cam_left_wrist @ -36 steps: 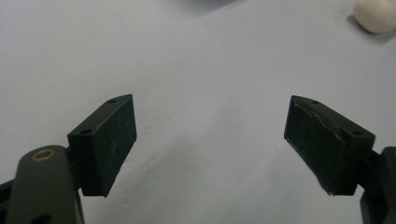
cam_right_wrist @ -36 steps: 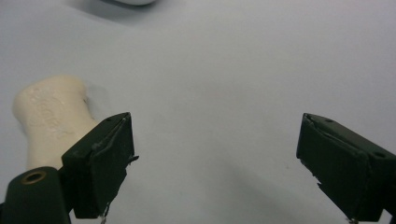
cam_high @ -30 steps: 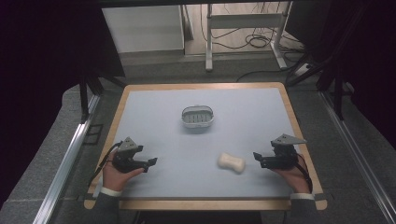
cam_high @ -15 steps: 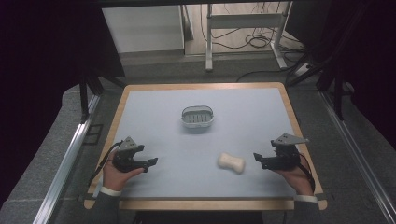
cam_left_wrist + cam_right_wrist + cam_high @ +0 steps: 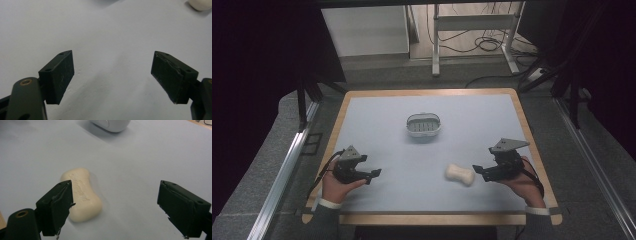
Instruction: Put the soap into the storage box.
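Observation:
A cream bar of soap (image 5: 460, 174) lies flat on the pale blue mat, right of centre near the front. In the right gripper view the soap (image 5: 82, 194) sits just ahead of the left jaw, not between the jaws. My right gripper (image 5: 477, 172) is open, a short way right of the soap, and holds nothing; the same gripper (image 5: 116, 207) has its jaws wide apart. A grey oval soap dish (image 5: 424, 125) stands mid-table. My left gripper (image 5: 373, 176) rests open at the front left, and in its own view it (image 5: 112, 75) has bare mat between the jaws.
The mat covers a wooden-edged table (image 5: 427, 218). A white rounded edge of the dish (image 5: 111, 124) shows at the top of the right gripper view. A metal frame leg and cables (image 5: 472, 45) lie on the floor beyond the table.
My right gripper has drifted slightly left toward the soap. The left gripper, soap and dish have stayed in place.

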`<state>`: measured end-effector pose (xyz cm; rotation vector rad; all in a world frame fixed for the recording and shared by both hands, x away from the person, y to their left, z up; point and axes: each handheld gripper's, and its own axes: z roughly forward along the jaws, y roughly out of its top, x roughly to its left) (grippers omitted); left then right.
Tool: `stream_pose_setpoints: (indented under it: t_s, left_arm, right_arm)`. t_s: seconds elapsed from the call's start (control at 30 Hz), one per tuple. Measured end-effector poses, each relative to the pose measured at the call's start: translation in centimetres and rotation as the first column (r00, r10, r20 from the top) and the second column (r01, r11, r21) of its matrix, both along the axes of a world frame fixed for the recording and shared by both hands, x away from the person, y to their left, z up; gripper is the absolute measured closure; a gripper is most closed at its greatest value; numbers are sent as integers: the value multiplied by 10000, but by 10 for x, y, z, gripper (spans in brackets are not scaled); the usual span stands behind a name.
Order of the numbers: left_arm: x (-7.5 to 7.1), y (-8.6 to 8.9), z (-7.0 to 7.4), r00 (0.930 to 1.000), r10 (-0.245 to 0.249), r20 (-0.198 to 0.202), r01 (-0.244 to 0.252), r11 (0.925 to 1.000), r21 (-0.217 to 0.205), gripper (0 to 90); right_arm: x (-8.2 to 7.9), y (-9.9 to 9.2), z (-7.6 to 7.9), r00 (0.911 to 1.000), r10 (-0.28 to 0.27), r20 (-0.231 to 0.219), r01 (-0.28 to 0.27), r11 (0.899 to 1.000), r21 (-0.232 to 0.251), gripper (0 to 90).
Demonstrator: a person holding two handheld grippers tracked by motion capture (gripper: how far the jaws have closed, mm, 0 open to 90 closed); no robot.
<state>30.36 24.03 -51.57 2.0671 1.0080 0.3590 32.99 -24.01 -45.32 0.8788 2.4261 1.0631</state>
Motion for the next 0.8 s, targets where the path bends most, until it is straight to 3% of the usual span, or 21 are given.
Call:
stream_pose_setpoints:
  t_s: [0.3, 0.47, 0.6, 0.7, 0.8]
  left_arm:
    - [-3, 2, -2, 9999, 130, 79, -130, 9999, 41, 192]
    - [-5, 3, -1, 9998, 203, 90, -204, 9998, 62, 192]
    - [-5, 3, -1, 9998, 202, 75, -203, 9997, 118, 191]
    - [-4, 3, -1, 9999, 149, 25, -149, 9998, 138, 191]
    - [-2, 3, -1, 9999, 103, 46, -103, 9999, 84, 190]
  right_arm:
    - [0, 23, 5, 9978, 658, -120, -662, 9972, -339, 128]
    - [4, 37, 1, 9935, 990, -563, -1022, 9932, -559, 128]
    - [5, 56, -10, 9815, 1470, -1229, -1647, 9750, -1488, 129]
    - [7, 61, -13, 9792, 1468, -1397, -1702, 9701, -1732, 142]
    - [9, 68, -15, 9773, 1443, -1554, -1789, 9544, -2389, 157]
